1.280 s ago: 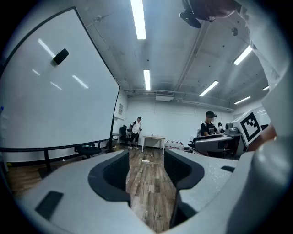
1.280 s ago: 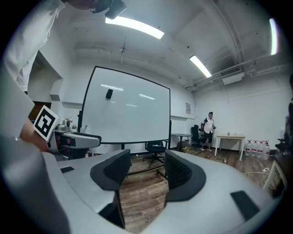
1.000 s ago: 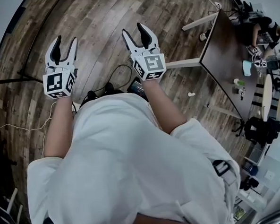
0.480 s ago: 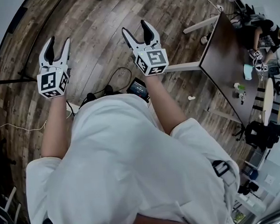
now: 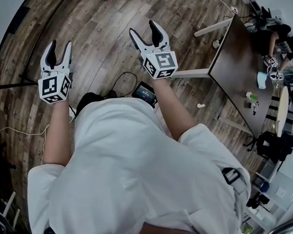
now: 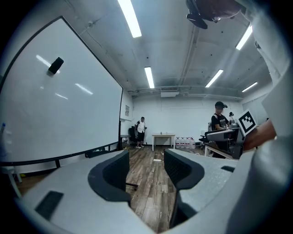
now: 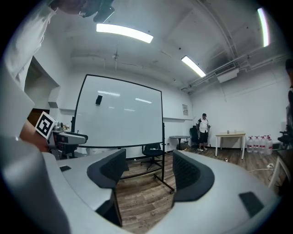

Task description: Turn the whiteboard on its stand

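The left gripper (image 5: 60, 45) is sitting a touch farther out to the side than a second ago, and the right gripper (image 5: 142, 29) is showing its jaws spread wider than before. Both are being held out ahead of the person's white shirt (image 5: 135, 174), above the wooden floor (image 5: 96, 28).

The left gripper's jaws are standing well apart, with only floor showing between them. The right gripper's jaws are gaping just as wide, gripping nothing.

The whiteboard (image 6: 55, 105) is looming close on the left gripper's left side, and neither gripper is touching it. From the right gripper's side the whiteboard is standing upright on its stand (image 7: 165, 176), ahead and slightly left, well apart from the jaws.

A small dark block (image 6: 55, 65) is clinging high on the whiteboard's face. A chair (image 7: 152, 151) is showing below the whiteboard's lower right corner.

Beyond the whiteboard's right edge, a person (image 7: 202, 131) is standing by the far wall. A light table (image 7: 233, 135) and a row of bottles (image 7: 257, 144) are sitting farther right still.
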